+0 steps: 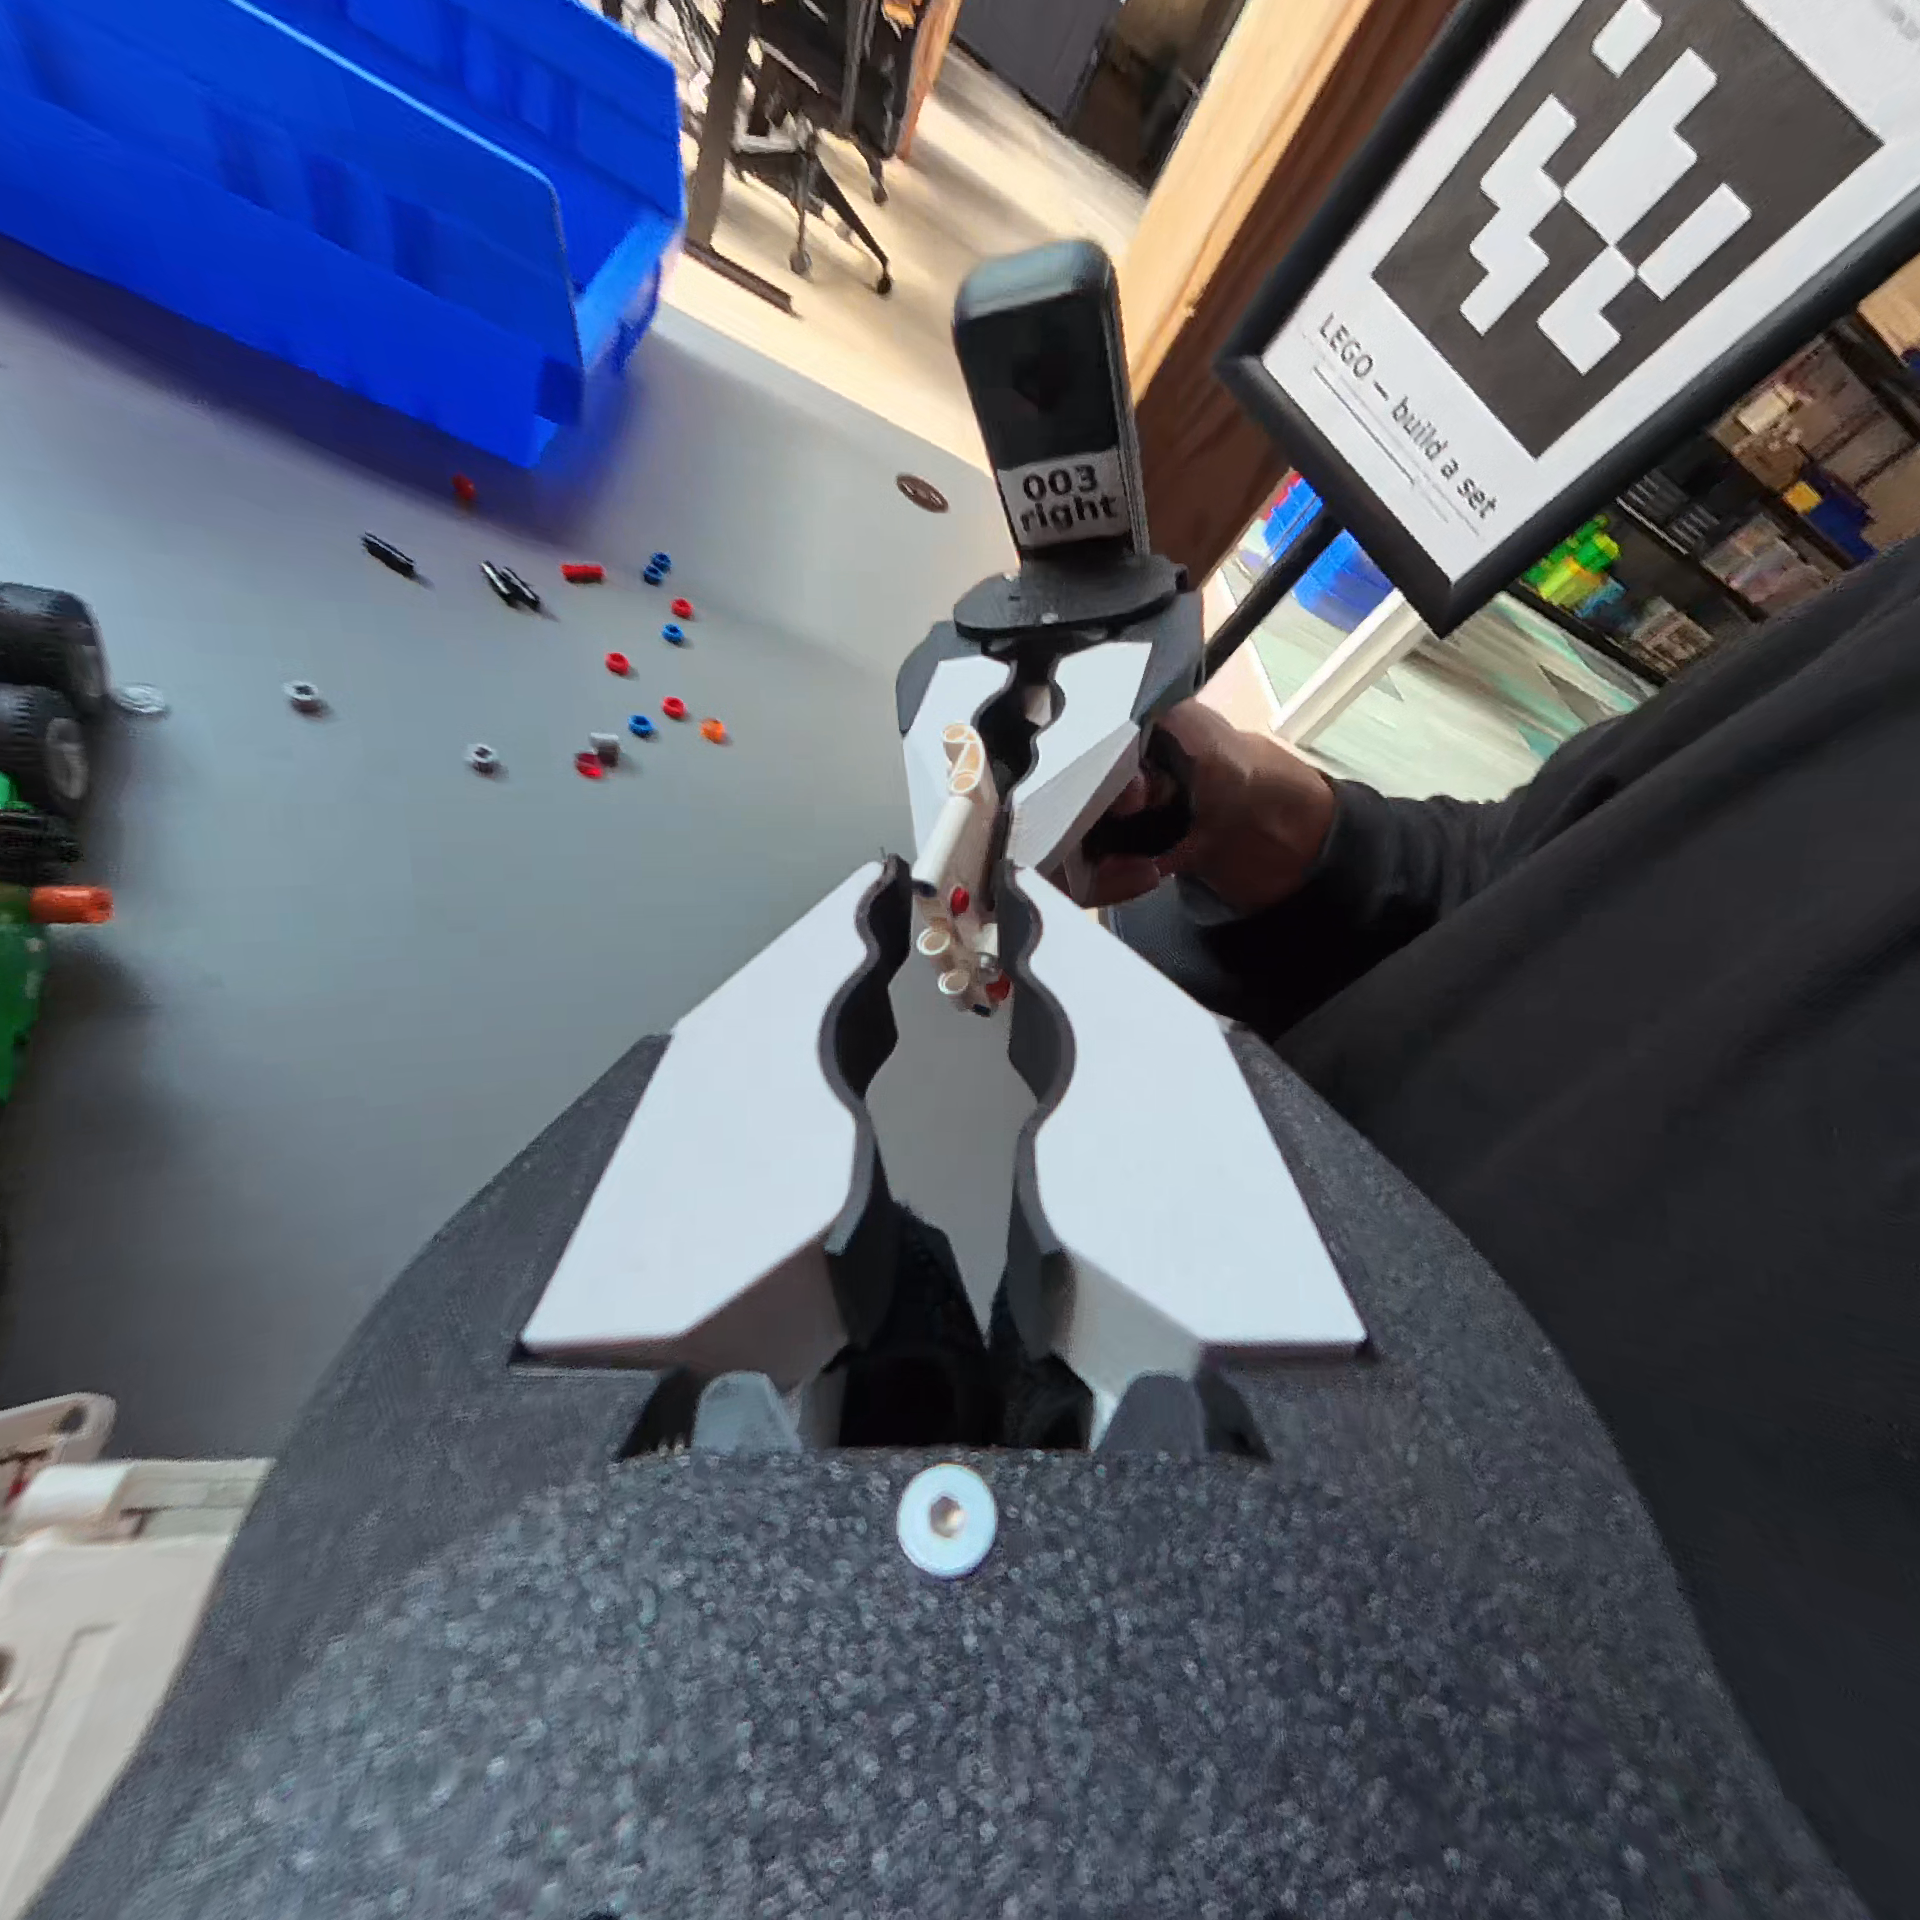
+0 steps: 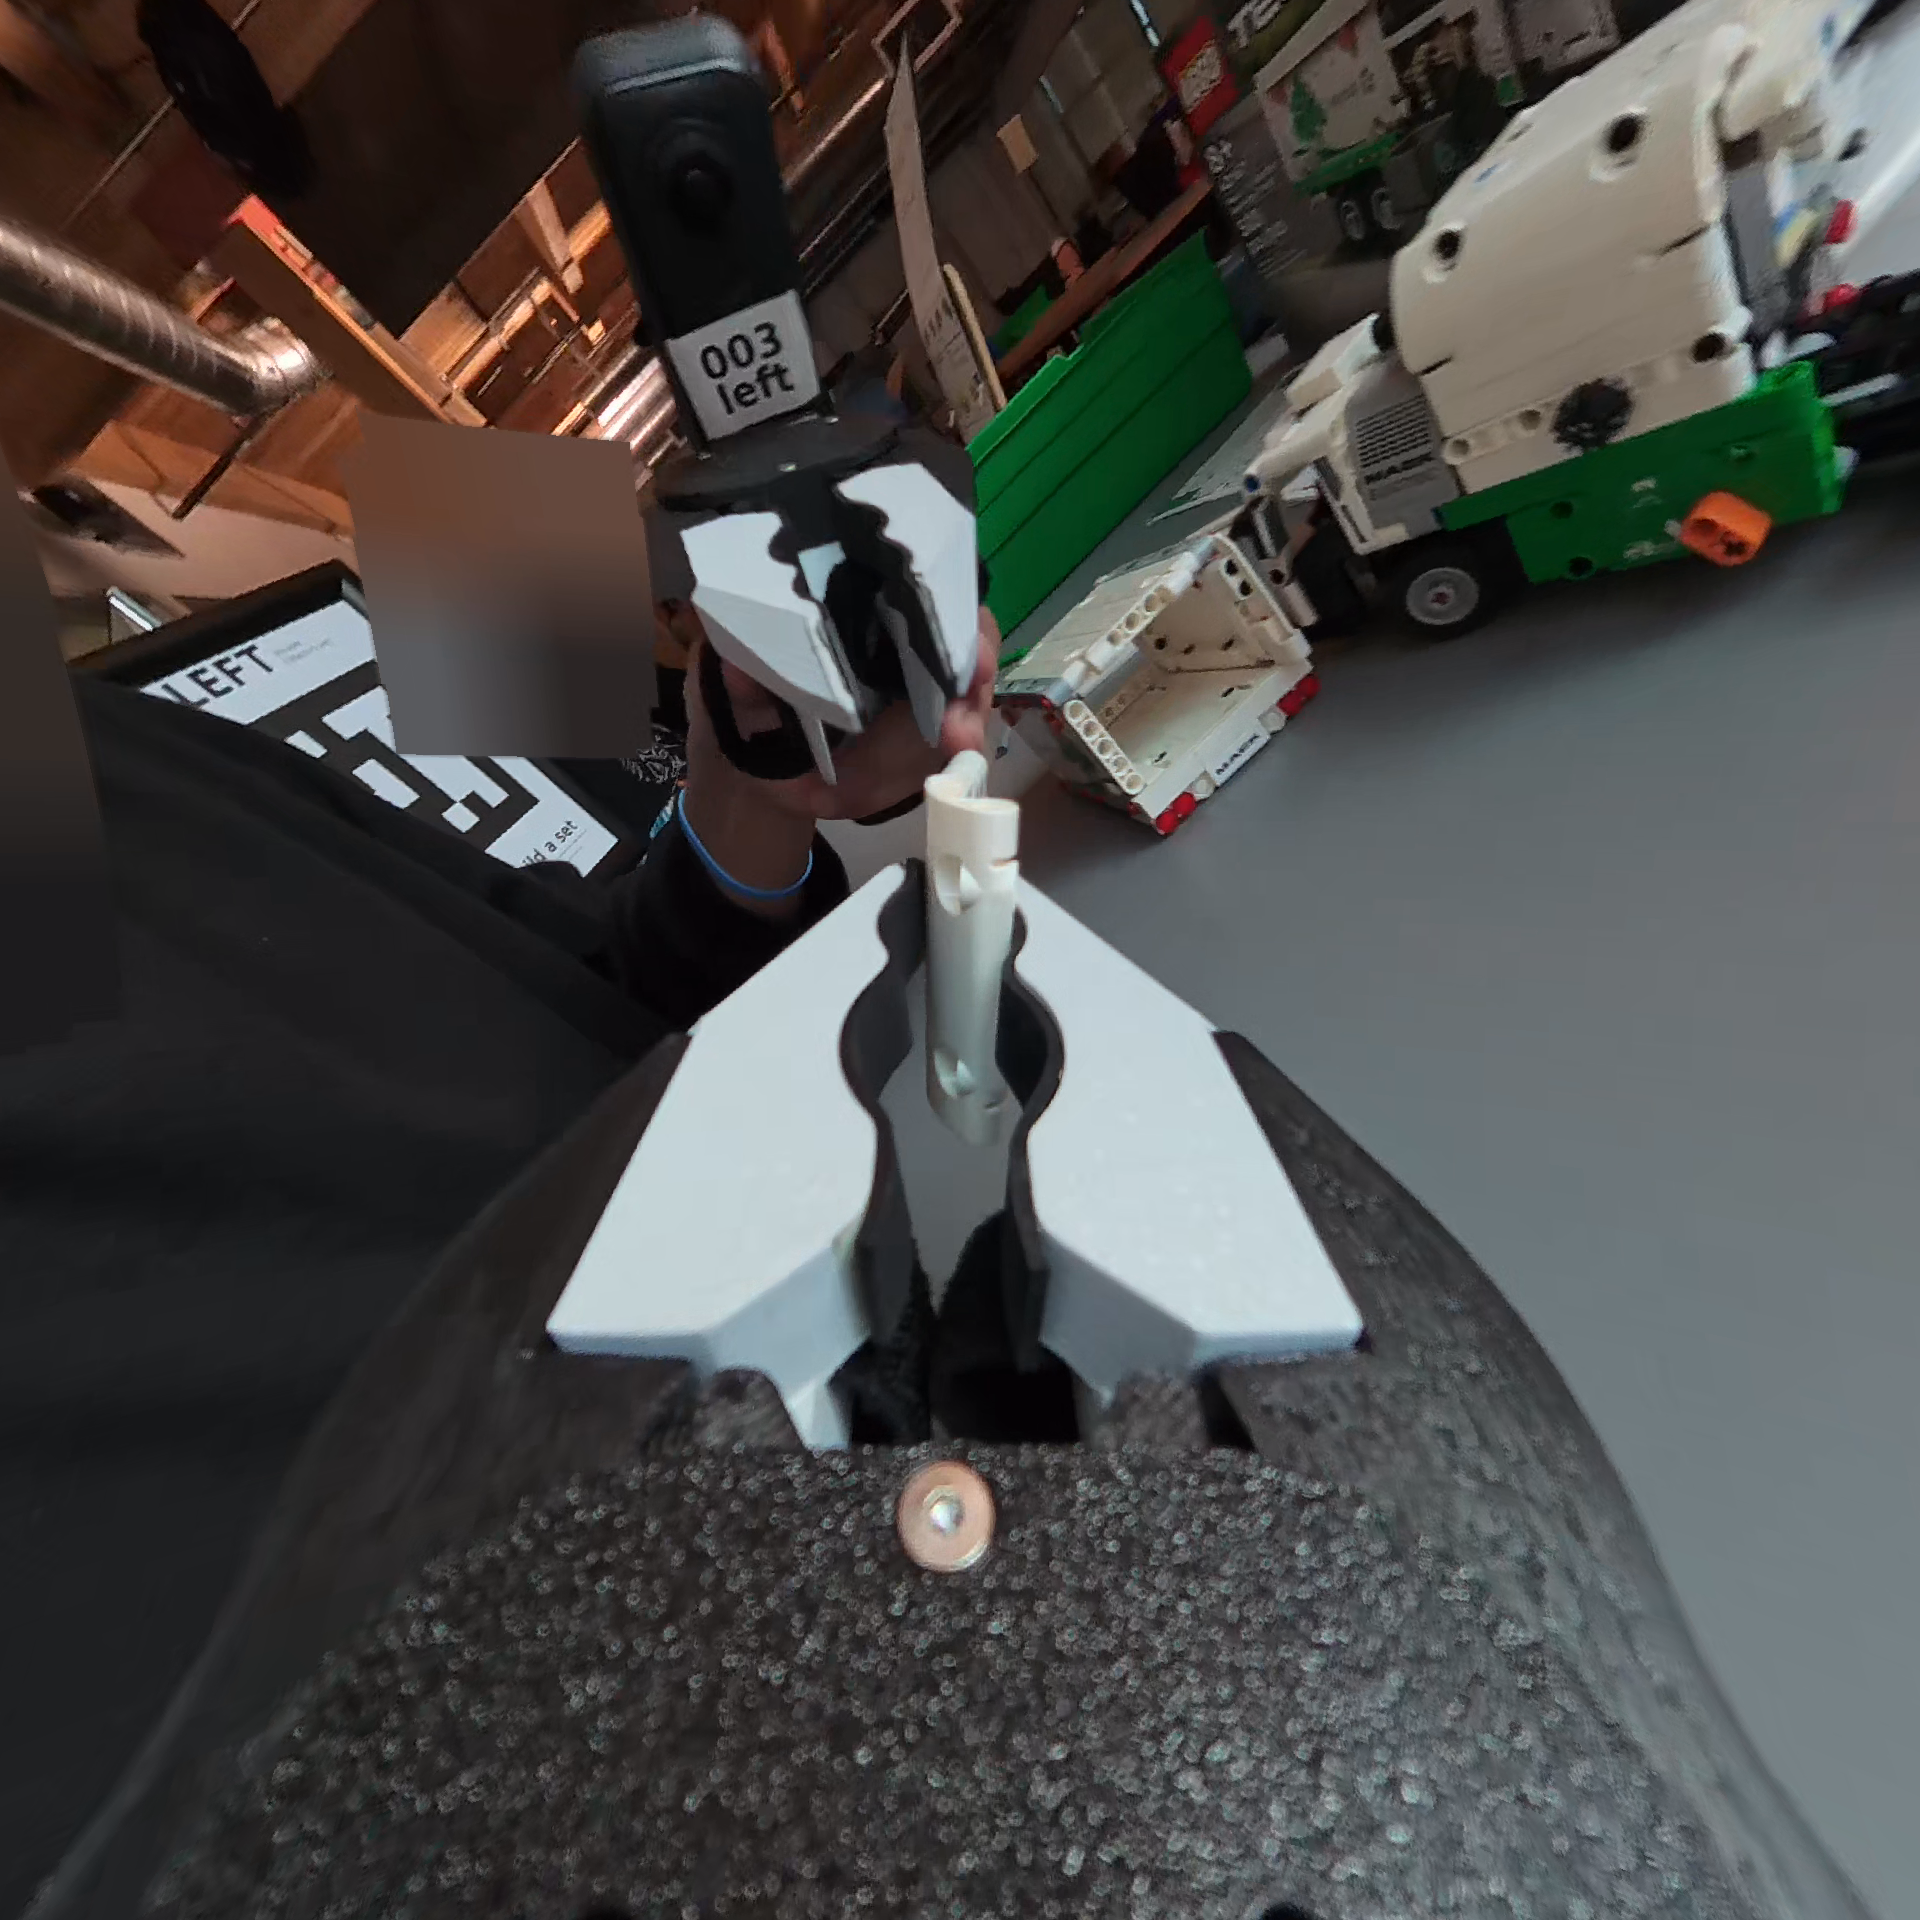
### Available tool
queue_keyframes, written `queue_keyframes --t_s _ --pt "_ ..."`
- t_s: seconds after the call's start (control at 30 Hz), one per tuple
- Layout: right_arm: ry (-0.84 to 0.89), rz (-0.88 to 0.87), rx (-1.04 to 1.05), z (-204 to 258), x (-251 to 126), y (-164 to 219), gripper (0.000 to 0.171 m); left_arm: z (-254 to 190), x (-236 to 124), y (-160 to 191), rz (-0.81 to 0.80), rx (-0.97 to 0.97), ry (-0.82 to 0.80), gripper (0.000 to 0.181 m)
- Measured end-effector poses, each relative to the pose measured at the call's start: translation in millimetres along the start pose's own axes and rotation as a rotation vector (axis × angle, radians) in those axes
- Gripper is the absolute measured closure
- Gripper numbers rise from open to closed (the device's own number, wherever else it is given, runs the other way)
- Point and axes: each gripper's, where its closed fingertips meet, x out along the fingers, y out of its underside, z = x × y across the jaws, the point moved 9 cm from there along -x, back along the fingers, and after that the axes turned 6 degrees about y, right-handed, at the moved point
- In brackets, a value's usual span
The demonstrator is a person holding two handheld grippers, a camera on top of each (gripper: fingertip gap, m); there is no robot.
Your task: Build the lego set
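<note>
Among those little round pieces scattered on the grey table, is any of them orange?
Yes, one: the orange ring, at the right end of the scatter, nearest the tools. The others around it are red, blue or grey.

Plastic parts on a smooth matt desk (image 1: 416, 1039)

Glossy blue plastic bin (image 1: 343, 208); smooth cream plastic lego piece (image 2: 966, 987); grainy black gripper housing (image 2: 935, 1714) with a metal screw (image 2: 945, 1529).

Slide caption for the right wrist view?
Right gripper grips a white beam before the left gripper; truck model behind.
</note>
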Motion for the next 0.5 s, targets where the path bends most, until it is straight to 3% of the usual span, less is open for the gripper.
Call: queue_keyframes --t_s 0.13,0.33,0.4,0.5 --pt "0.077 -0.047 0.004 -9 -25 -4 0.163 3 7 1 0.005 0.063 -0.095 0.168" --pt "0.403 -0.131 -0.057 -31 -97 -8 0.163 18 69 5 0.205 0.173 -0.373 0.169" --pt "0.478 -0.183 -0.021 -39 -119 -5 0.163 26 91 3 0.235 0.185 -0.383 0.168" --pt "0.424 -0.284 0.049 -42 -136 -4 0.163 40 120 -2 0.248 0.144 -0.356 0.168"
